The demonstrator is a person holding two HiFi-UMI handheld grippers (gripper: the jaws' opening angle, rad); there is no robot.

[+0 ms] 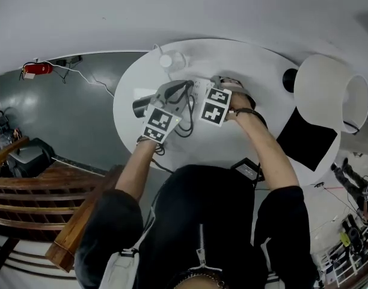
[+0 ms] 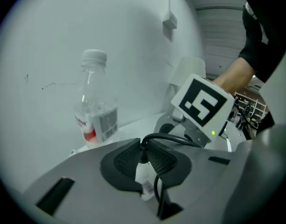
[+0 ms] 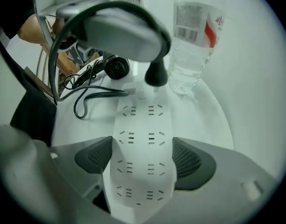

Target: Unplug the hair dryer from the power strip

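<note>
I have the right gripper (image 3: 140, 161) pointing steeply down over the white power strip (image 3: 140, 120), which lies flat on the round white bench (image 1: 190, 53). Its fingers (image 3: 94, 158) stand wide, one against each long edge of the strip at its near end, clamping it.

My left gripper (image 2: 144, 155) hangs above the strip's far end. Its fingers (image 2: 124, 160) are pressed together on the black cord (image 2: 180, 139) just behind the plug (image 3: 156, 74). The right gripper view shows that plug hanging below the left gripper, just above the strip's far end. It looks clear of the sockets, though I cannot see its prongs well. From the pinch the cord arches up and over, then drops to the bench and runs in loose loops left of the strip.

The black hair dryer (image 3: 116, 67) lies on the bench beyond the strip's far end, to the left. A clear water bottle (image 3: 192, 41) with a red label stands upright beyond the far end, to the right, apart from the strip.
</note>
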